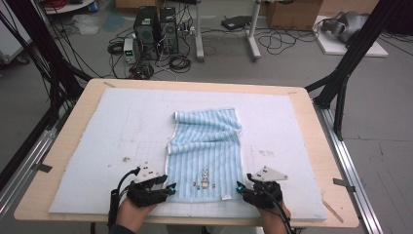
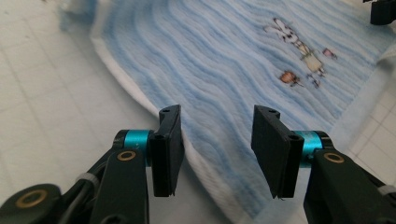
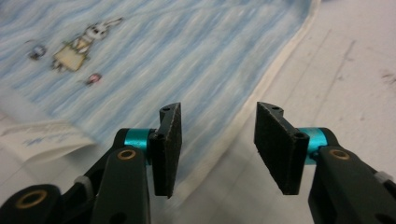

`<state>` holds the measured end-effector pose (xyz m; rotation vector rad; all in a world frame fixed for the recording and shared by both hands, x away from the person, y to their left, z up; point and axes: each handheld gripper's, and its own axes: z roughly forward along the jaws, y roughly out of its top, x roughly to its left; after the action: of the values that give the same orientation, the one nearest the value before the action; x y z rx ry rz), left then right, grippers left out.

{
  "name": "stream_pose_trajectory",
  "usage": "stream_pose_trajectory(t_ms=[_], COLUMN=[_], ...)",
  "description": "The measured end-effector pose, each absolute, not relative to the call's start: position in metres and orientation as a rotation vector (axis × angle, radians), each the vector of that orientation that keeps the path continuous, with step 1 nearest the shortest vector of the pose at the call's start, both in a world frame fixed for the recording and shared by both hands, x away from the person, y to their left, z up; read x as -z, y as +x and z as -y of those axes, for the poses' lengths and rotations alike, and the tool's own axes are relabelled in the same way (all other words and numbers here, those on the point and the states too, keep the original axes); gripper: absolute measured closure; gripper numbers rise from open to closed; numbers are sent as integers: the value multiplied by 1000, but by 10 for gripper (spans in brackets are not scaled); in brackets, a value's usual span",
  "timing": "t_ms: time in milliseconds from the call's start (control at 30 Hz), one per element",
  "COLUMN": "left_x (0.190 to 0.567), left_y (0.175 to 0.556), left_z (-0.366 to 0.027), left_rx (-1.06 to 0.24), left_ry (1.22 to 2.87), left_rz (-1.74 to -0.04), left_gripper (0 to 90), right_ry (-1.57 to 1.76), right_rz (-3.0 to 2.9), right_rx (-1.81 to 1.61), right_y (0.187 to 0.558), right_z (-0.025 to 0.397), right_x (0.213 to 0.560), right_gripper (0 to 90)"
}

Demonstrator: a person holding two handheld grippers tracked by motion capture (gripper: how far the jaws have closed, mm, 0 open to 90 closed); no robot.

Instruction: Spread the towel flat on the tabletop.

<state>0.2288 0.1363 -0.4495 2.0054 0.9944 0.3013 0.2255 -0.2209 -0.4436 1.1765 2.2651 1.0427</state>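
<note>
Blue towel (image 1: 207,151) long axis runs front-to-back

towel (image 1: 207,151) mid-mat (image 1: 122,131) | left claw (image 1: 170,187) at near-left corner | right claw (image 1: 239,186) near-right

Lighting even and diffuse, overhead by the look of it; no hard shadows anywhere. High view: bright, slightly soft overall, low resolution; the pale mat (image 1: 122,126) is near washed out, grid lines faint. The towel (image 1: 207,146) keeps its stripe contrast, small soft shading under its folds at the far end. Floor beyond the mat is dimmer. Mild barrel bend at the frame corners.

Left gripper view: left gripper (image 2: 217,140) jaws sharp, towel beyond them goes soft, far top-left corner fully blurred. Faint shadow under the towel's edge.

Right gripper view: right gripper (image 3: 218,140) jaws crisp, towel stripes smeared, rabbit print (image 3: 84,44) fuzzy. No glare.
</note>
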Motion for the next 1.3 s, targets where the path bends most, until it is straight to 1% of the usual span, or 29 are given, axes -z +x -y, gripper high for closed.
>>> stream_pose_trajectory(t_ms=[67,100,133,167,200,233,267,300,333,500,900,967,1000,1033,1067,1100,1167,1300], left_x=[451,452,453,454,454,454,454,454,453,453,457,457,456,455,454,452,447,439], left_y=[224,222,219,216,215,214,212,210,209,195,140,136,136,139,142,146,155,182], left_z=[-131,-130,-128,-128,-129,-129,-128,-128,-129,-136,-153,-157,-157,-158,-160,-162,-166,-165], left_rx=[-354,-383,-438,-458,-431,-407,-412,-406,-391,-333,-263,-259,-267,-291,-309,-315,-328,-328], left_ry=[1999,1997,1995,1988,1973,1969,1972,1975,1975,1979,1988,1981,1972,1954,1932,1906,1880,1835], left_rz=[-1003,-1010,-1020,-1020,-1020,-1020,-1020,-1016,-1015,-982,-887,-883,-890,-910,-928,-943,-961,-993], left_gripper=[514,520,563,643,721,829,848,853,854,855,853,839,755,646,497,446,443,438], right_ry=[1192,1208,1220,1231,1222,1226,1228,1220,1203,1131,990,985,983,993,1020,1042,1115,1221], right_rz=[-2283,-2271,-2263,-2255,-2258,-2264,-2278,-2288,-2296,-2334,-2380,-2382,-2375,-2360,-2335,-2305,-2232,-2138], right_rx=[-1020,-1043,-1058,-1069,-1089,-1109,-1129,-1142,-1132,-1111,-1126,-1132,-1142,-1148,-1157,-1154,-1176,-1205], right_y=[223,221,221,219,219,218,217,215,213,198,132,122,117,117,118,121,131,159], right_z=[219,221,222,223,224,225,226,227,227,228,227,226,226,227,227,229,233,238], right_x=[448,449,450,451,451,451,452,452,451,449,436,435,435,434,434,433,432,431], right_gripper=[529,540,560,611,672,747,820,846,852,855,850,830,778,726,656,574,484,463])
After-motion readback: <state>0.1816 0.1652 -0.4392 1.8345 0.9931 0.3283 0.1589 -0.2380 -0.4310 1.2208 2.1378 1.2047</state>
